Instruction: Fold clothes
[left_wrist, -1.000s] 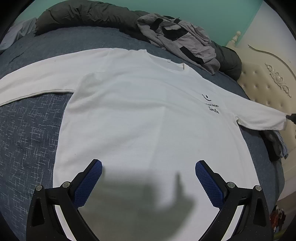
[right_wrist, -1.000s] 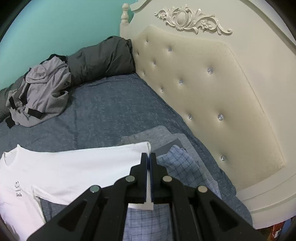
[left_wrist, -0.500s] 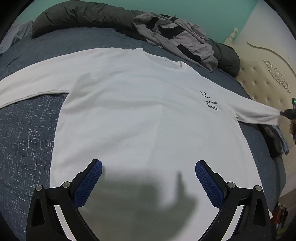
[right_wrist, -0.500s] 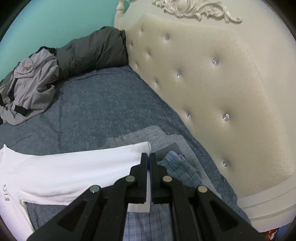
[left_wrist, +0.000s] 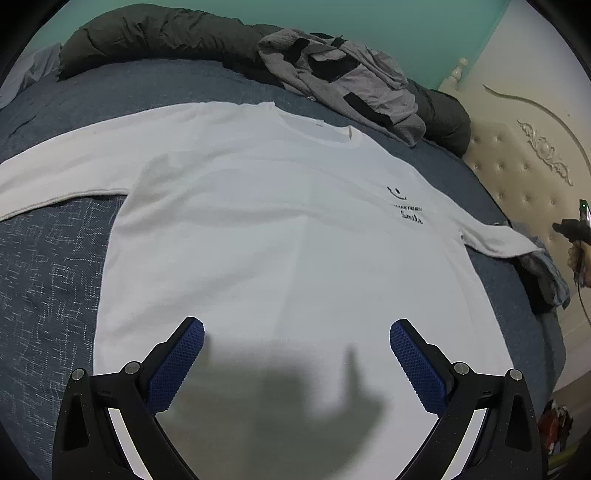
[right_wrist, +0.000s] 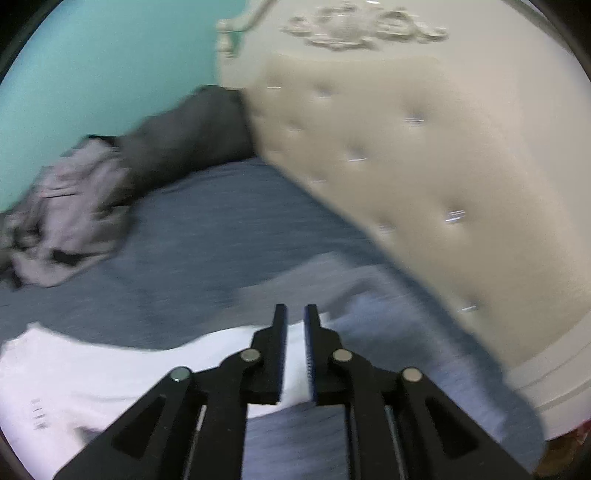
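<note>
Left claw (left_wrist: 296, 354) gapes wide over the white shirt (left_wrist: 280, 229), right claw (right_wrist: 294, 325) opening around its sleeve cuff.

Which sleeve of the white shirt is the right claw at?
The sleeve reaching toward the cream tufted headboard: its cuff shows between the right claw's opening jaws; the other sleeve lies untouched.

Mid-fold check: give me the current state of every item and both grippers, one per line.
White long-sleeve shirt: spread flat, face up, sleeves out.
Shirt's right sleeve cuff: lying on the bed, between the opening fingers.
Left gripper: open, empty, over the hem.
Right gripper: opening, releasing the cuff.
Grey garment: crumpled, unfolded.
Blue checked garment: lying beside the cuff.
</note>
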